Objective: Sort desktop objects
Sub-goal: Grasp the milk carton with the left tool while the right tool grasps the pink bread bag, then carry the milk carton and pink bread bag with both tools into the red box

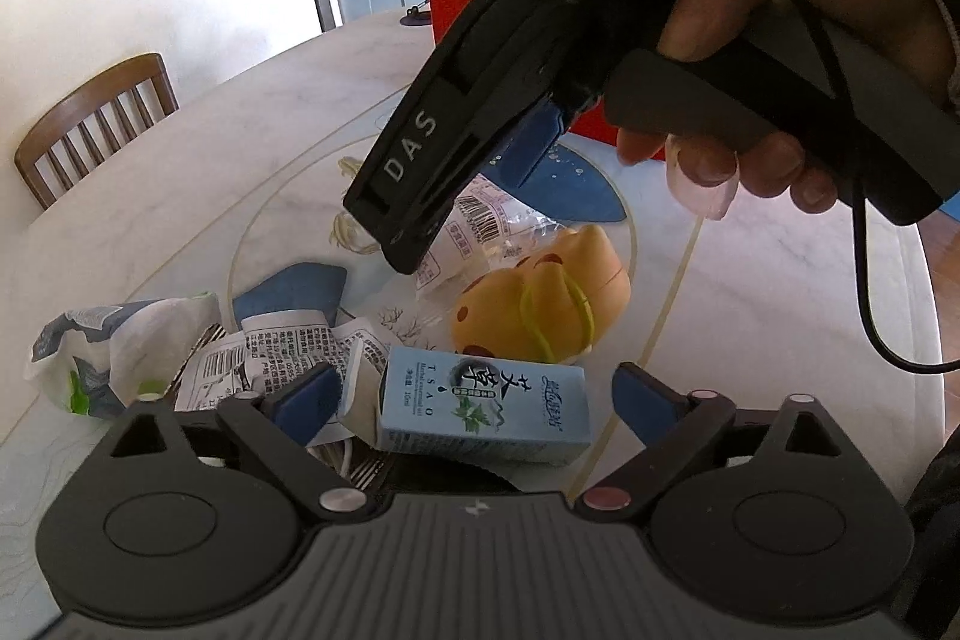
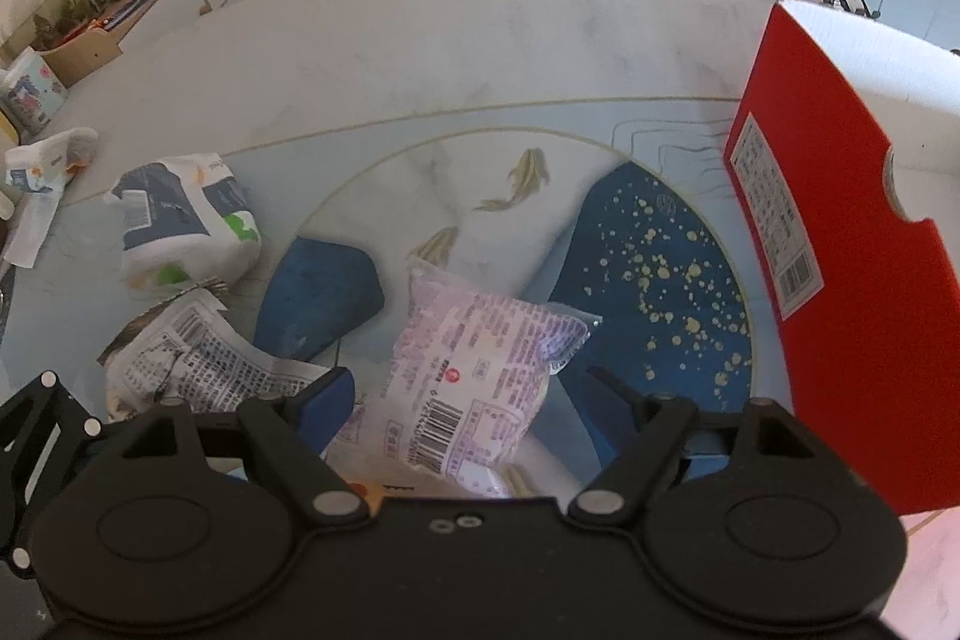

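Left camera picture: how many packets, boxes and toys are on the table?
Packets: 3 (white-blue-green bag, crumpled printed packet, barcode packet)
Boxes: 2 (light blue box, red box)
Toys: 1 (yellow toy)
Total: 6

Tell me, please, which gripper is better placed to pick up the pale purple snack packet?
The right gripper, I think: its open fingers already straddle the purple packet, while the left gripper sits at the blue box.
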`<state>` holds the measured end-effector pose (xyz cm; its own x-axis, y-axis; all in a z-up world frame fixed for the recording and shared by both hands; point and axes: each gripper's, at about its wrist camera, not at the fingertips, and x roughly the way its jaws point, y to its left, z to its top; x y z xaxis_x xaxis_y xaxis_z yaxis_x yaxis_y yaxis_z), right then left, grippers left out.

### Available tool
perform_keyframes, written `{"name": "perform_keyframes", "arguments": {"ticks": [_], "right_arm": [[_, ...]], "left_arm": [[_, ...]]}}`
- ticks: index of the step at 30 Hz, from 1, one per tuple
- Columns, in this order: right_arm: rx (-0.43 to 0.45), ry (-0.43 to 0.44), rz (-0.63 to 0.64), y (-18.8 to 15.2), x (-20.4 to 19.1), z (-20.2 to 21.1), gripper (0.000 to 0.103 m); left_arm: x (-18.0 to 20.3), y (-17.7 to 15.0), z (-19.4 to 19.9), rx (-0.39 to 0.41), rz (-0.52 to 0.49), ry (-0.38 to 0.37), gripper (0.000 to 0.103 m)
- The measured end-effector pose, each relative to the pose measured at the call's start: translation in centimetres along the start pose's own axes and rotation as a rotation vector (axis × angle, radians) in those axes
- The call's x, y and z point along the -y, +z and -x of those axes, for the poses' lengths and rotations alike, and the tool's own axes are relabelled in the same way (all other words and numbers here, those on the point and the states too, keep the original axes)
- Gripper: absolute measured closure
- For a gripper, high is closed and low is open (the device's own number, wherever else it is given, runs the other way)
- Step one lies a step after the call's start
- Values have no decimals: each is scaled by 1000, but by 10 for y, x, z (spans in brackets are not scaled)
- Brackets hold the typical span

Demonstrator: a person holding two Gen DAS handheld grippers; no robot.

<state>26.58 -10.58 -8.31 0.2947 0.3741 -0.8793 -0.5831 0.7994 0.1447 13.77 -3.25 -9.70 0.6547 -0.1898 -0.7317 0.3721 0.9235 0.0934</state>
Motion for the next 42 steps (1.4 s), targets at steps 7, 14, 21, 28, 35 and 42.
{"name": "perform_keyframes", "arguments": {"ticks": [7, 14, 21, 28, 35, 42], "right_arm": [[-11, 1, -16, 0, 0, -5, 28], [-14, 9, -23, 0, -2, -4, 41], [-1, 21, -39, -2, 1, 3, 55], [39, 24, -41, -4, 4, 19, 56], [69, 41, -48, -7, 7, 41, 56], [93, 65, -51, -14, 10, 66, 56]], "left_arm": [[-1, -2, 0, 5, -3, 13, 29], [-3, 0, 1, 1, 22, 24, 30], [-8, 0, 6, -8, 63, 12, 30], [-13, 5, 15, -4, 96, 23, 31], [-10, 12, 28, 11, 101, 31, 31], [-9, 22, 44, 28, 128, 29, 31]]}}
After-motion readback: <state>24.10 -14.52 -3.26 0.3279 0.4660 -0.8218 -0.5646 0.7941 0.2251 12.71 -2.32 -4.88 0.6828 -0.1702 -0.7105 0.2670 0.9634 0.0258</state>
